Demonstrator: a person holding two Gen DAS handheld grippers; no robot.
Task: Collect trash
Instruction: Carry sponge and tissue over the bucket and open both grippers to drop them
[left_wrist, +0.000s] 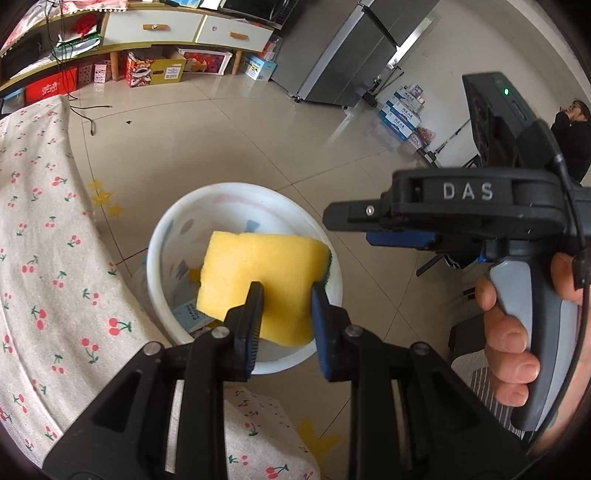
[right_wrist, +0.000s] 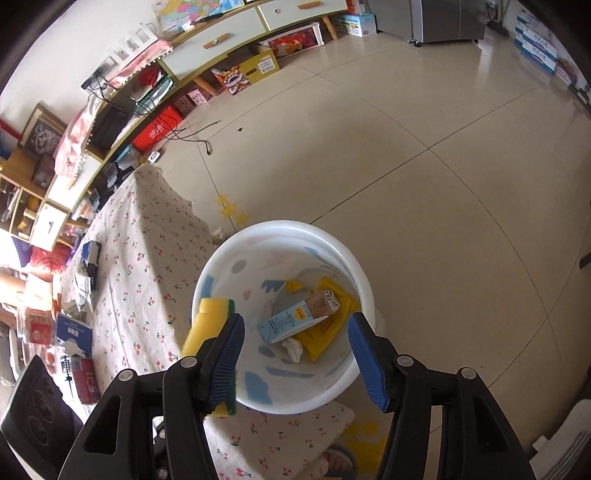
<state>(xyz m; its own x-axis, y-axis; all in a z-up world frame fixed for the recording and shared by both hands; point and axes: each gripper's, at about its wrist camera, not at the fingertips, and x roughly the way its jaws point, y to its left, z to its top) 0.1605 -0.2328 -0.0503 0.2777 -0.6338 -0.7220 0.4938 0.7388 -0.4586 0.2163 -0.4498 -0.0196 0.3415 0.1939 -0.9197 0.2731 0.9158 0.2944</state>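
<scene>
Soft daylight is filling both views, and the tiled floor (right_wrist: 443, 192) is reflecting a pale sheen toward the far wall. In the right wrist view a broad soft shadow is lying across the floor above the white bin (right_wrist: 236, 251), and the far left edge is blowing out to white. Fisheye distortion is bending the floor lines and the table (left_wrist: 44, 229) edge, with dark vignetting ringing each frame. The sponge (left_wrist: 258, 280) is looking slightly soft.

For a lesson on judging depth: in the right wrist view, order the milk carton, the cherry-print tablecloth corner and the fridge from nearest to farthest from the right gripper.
1. milk carton, in the white bin ahead of the right gripper.
2. tablecloth corner, far left.
3. fridge, across the floor, top.
</scene>
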